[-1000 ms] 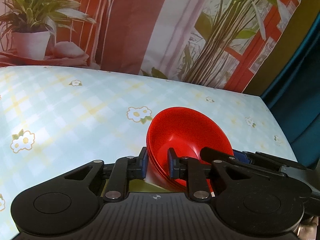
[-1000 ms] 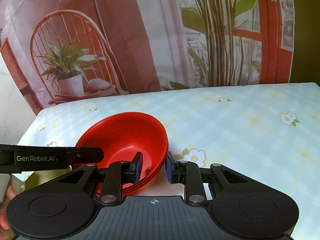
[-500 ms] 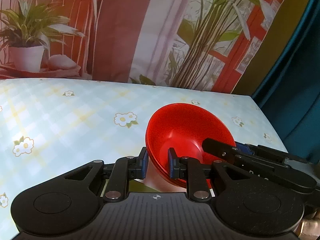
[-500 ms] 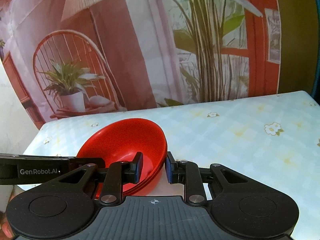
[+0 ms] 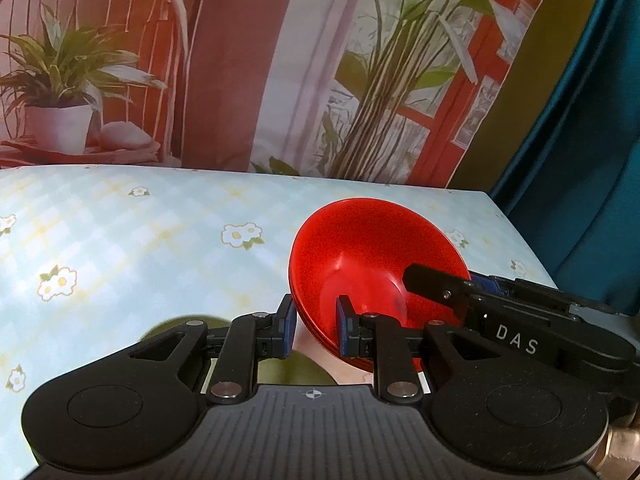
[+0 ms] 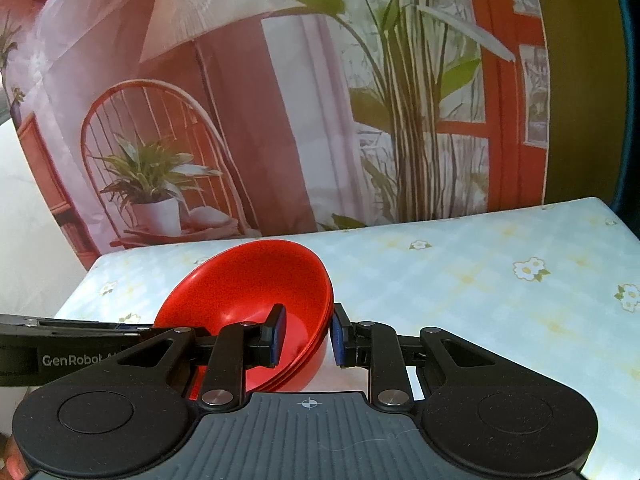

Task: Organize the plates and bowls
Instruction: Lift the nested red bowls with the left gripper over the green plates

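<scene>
In the left wrist view, the left tongs (image 5: 313,330) are clamped on the near rim of a stack of red bowls (image 5: 372,264), one blue pad outside the wall and the other inside the cavity; layered rims at the grip suggest several nested bowls. The stack tilts, its mouth facing the camera and up, and appears to be held above the tabletop (image 5: 140,240) rather than resting on it. Across the stack, on the right of these tongs, the other tool reaches in and pinches the opposite rim. Below the left pad lies a dark green rounded thing (image 5: 188,322), too hidden to name. In the right wrist view, the right tongs (image 6: 306,334) are likewise closed on the stack's rim, inner pad in the bowl, outer pad against the wall, and the stack sits just ahead and left of them; the left tool's black body enters from the left edge. To carry this well, I judge both hands should travel together at the same pace and height, so neither rim is twisted or pulled out of its pads. Keeping the tilt steady would stop the nested bowls sliding apart, and the pinch should stay firm until the base is set flat.
</scene>
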The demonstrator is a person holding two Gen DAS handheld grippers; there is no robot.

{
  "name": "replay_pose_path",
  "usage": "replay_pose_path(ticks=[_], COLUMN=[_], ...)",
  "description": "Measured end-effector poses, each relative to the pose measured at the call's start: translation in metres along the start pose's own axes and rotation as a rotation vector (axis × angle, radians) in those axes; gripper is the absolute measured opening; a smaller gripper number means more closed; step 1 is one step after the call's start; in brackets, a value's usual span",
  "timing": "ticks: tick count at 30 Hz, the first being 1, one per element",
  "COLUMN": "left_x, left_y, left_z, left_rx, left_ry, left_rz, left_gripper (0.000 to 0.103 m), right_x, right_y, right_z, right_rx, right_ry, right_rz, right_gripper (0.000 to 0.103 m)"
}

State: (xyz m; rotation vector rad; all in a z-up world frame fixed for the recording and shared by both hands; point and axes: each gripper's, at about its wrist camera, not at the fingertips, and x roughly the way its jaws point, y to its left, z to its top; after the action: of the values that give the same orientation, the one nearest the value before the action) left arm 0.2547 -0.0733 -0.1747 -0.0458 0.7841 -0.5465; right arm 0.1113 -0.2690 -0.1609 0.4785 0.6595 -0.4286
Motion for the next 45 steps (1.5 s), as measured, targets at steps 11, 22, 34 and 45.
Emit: replay_pose_path(ticks=[11, 22, 34, 45], left_x=[-0.023, -0.041, -0.06, -0.073], left_y=[0.002, 0.016, 0.046, 0.066], left_z=[-0.011, -0.02, -0.031, -0.053], left_rx=[-0.002, -0.029, -0.084, -0.126], left_ry=[-0.029, -0.045, -0.064, -0.058], left_rz=[0.003, 0.011, 0.054, 0.088], left_gripper=[0.022, 0.022, 0.022, 0.022], right_x=[-0.018, -0.021, -0.007, 0.004], right_y=[0.013, 0.032, 0.068, 0.097], right_z=[-0.008, -0.013, -0.019, -0.036], right_rx=[-0.028, -0.048, -0.106, -0.156], right_ry=[-0.013, -0.002, 0.031, 0.083], right_rz=[0.013, 0.033, 0.068, 0.116], right_gripper=[0.023, 0.023, 0.023, 0.023])
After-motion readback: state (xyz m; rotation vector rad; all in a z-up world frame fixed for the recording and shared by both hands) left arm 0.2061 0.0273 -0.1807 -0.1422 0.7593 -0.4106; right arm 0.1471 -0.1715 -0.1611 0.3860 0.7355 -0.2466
